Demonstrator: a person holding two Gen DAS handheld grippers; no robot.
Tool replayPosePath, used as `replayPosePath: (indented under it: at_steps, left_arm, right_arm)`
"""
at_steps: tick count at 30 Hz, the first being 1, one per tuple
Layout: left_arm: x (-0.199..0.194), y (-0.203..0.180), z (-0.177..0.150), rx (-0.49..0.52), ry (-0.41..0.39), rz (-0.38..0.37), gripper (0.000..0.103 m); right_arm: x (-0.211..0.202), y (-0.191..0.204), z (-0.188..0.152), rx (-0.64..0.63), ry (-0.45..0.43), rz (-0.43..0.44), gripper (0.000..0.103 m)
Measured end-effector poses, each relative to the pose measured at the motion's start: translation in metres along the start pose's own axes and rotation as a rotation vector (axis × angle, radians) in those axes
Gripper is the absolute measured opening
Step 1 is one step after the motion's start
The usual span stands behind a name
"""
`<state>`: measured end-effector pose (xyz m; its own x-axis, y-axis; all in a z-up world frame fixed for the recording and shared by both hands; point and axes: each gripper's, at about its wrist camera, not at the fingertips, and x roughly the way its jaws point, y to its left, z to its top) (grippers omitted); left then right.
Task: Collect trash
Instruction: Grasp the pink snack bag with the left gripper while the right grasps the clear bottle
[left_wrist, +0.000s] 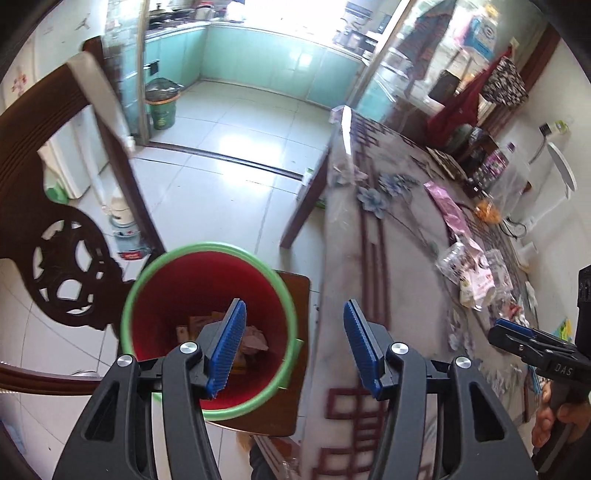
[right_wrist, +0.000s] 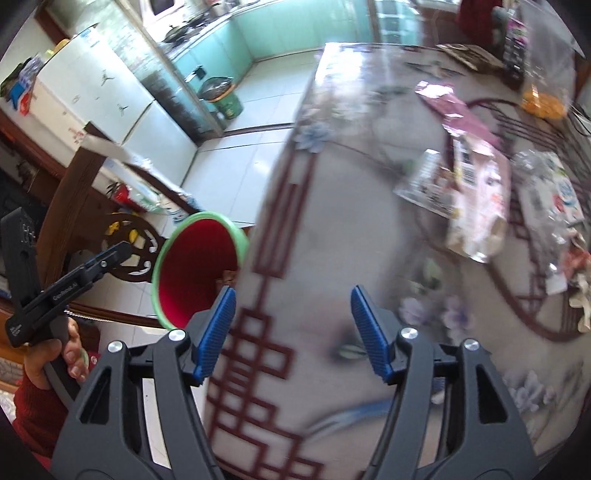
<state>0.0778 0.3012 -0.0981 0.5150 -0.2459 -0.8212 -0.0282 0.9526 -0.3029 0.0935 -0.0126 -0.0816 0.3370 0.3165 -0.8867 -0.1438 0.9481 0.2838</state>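
Bin (left_wrist: 207, 280), red with green rim, sits beside table (left_wrist: 399, 280), directly under left gripper (left_wrist: 293, 345), jaws wide, empty. Right gripper (right_wrist: 293, 332) wide over table; snack wrappers (right_wrist: 476, 206) well ahead.

Left gripper (left_wrist: 293, 345) and right gripper (right_wrist: 291, 332): black triangular-cutout arms, silver round screws, ribbed blue pads (left_wrist: 229, 343). White lettering marks the black bodies. Bare-skinned hand (right_wrist: 55, 356), red sleeve (right_wrist: 35, 413).
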Motion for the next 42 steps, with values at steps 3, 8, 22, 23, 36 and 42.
replayPosePath:
  at_steps: [3,8,22,23,36,42]
  left_arm:
    - [0.007,-0.032,-0.004,0.048,0.012,-0.023,0.052]
    - [0.015,-0.081,-0.013,0.061,0.024,-0.033,0.052]
    - [0.086,-0.277,-0.004,0.134,0.054,-0.111,0.052]
    - [0.093,-0.288,-0.002,0.145,0.062,-0.111,0.052]
    - [0.180,-0.360,0.012,0.262,0.197,-0.033,0.044]
    - [0.195,-0.354,0.011,0.235,0.236,-0.037,0.018]
  right_arm:
    - [-0.014,-0.039,-0.002,0.028,-0.023,-0.056,0.063]
    - [-0.043,-0.126,0.020,0.082,-0.087,-0.139,0.062]
    - [0.019,-0.262,0.068,0.057,0.086,-0.124,0.050]
    - [0.024,-0.266,0.069,0.054,0.099,-0.111,0.050]
    - [-0.026,-0.301,0.060,0.083,-0.012,0.039,0.041]
    - [-0.034,-0.316,0.050,0.151,-0.021,0.075,0.041]
